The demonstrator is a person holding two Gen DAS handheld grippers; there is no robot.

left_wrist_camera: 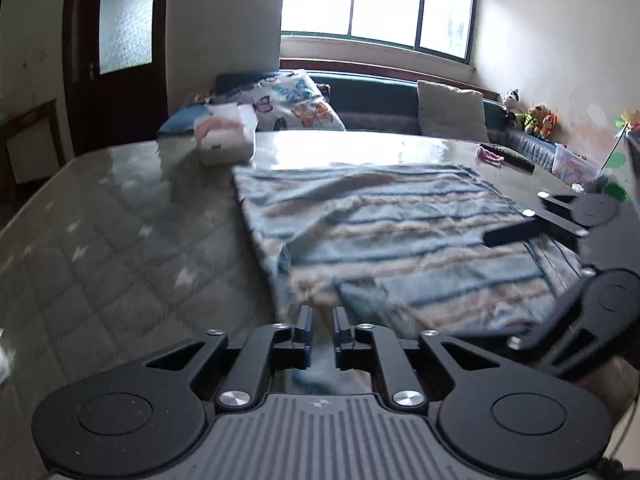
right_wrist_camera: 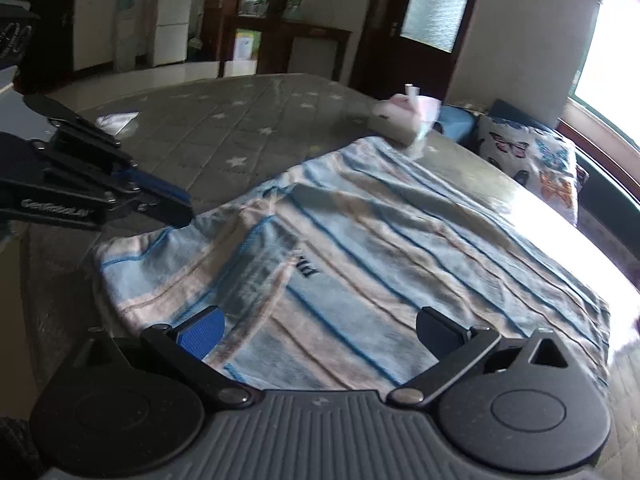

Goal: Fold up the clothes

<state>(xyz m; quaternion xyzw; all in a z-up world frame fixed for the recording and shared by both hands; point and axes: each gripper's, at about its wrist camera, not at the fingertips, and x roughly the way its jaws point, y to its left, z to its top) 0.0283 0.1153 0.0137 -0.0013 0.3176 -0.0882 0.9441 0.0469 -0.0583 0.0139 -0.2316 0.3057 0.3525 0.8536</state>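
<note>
A light blue and beige striped shirt point(left_wrist_camera: 400, 240) lies spread on a grey quilted mattress point(left_wrist_camera: 120, 240), wrinkled, with one part folded over near its front edge. My left gripper point(left_wrist_camera: 323, 320) sits at the shirt's near left edge, its blue-padded fingers a narrow gap apart, and cloth shows below that gap. From the right wrist view the left gripper point(right_wrist_camera: 180, 208) touches the shirt point(right_wrist_camera: 360, 248) at its left corner. My right gripper point(right_wrist_camera: 320, 330) hovers wide open over the near part of the shirt, gripping nothing. It also appears at the right as the right gripper point(left_wrist_camera: 500, 292).
A pink and white box point(left_wrist_camera: 224, 140) stands at the mattress's far end, just beyond the shirt. A butterfly pillow point(left_wrist_camera: 296, 104), a grey cushion point(left_wrist_camera: 452, 110) and plush toys point(left_wrist_camera: 528, 116) line the bench under the window. A white sheet of paper point(right_wrist_camera: 116, 120) lies on the mattress's far left.
</note>
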